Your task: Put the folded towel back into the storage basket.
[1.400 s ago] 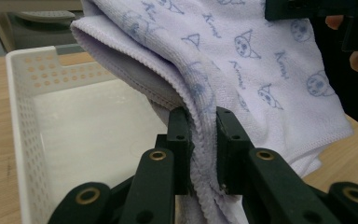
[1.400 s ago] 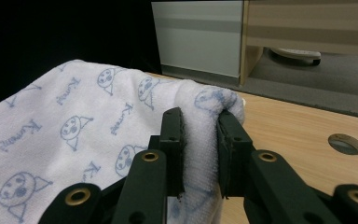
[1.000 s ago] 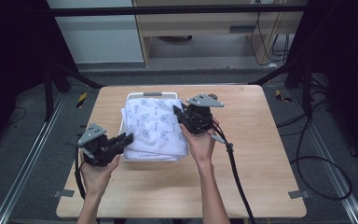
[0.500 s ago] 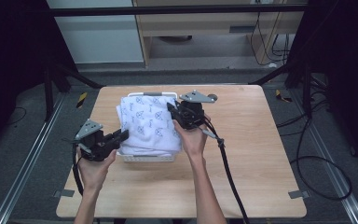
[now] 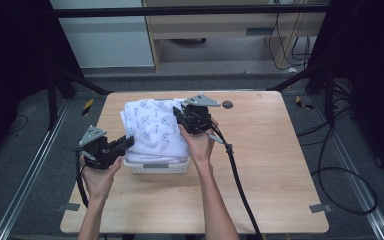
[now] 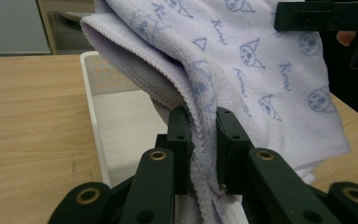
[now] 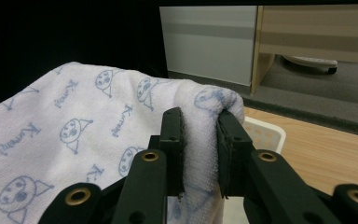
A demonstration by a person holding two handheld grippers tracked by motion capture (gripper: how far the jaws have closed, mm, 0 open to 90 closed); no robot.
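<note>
A white towel (image 5: 155, 125) printed with small blue drawings hangs stretched over a white plastic basket (image 5: 156, 166) on the wooden table. My left gripper (image 5: 126, 142) is shut on the towel's near left edge (image 6: 205, 140); the hem runs between its two black jaws. My right gripper (image 5: 178, 114) is shut on a thick fold at the towel's far right edge (image 7: 200, 140), held up above the basket. In the left gripper view the towel (image 6: 242, 60) drapes over the basket's rim (image 6: 93, 102), with the other gripper at top right. The basket's corner (image 7: 265, 133) shows behind my right jaws.
The table (image 5: 280, 165) has bare wood to the right and along the front. A small dark disc (image 5: 227, 104) lies near the back edge. The right gripper's cable (image 5: 237, 170) trails across the table. Dark frame posts and a cabinet stand behind.
Both grippers have moved toward the back of the table with the towel, the right one a little left too. The towel now sits farther back over the basket. Both grips are unchanged.
</note>
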